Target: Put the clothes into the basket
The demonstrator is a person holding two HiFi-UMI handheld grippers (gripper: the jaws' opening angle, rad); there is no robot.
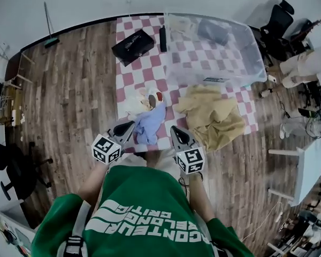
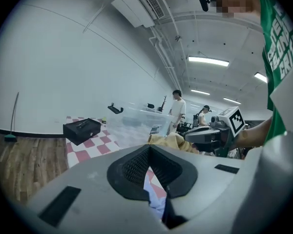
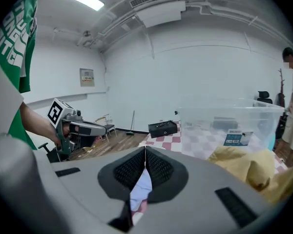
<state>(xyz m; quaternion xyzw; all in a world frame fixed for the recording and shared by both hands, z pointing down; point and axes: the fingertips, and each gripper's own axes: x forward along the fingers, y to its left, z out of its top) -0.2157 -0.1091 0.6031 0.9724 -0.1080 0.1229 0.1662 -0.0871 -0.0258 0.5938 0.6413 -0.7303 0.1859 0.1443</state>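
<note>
**Both grippers poised over the clothes, as seen from beside the person.** The left gripper (image 1: 130, 125) and right gripper (image 1: 174, 128) each have their jaws pressed together with nothing between them. Both point down at the light-blue garment (image 1: 150, 125), which lies on the checked mat (image 1: 132, 79) well short of the clear basket (image 1: 245, 67), on the person's side of it.

Likely hazards:
- Jaws left closed would only push the cloth along the mat.
- A pinch on a single fold may let the rest trail and catch on the basket's rim.
- The pale garment (image 1: 139, 104), touching the blue one, could be dragged up with it.
- The tan garment (image 1: 214, 116), crumpled just before the basket's near wall, is the bulkiest piece and apt to slip from one gripper alone.

The blue piece looks thin, soft and loosely bunched. The pale one carries a reddish patch, perhaps a print. A dark item (image 1: 214, 31) sits inside the basket, and a black case (image 1: 132, 46) rests to the basket's left.
</note>
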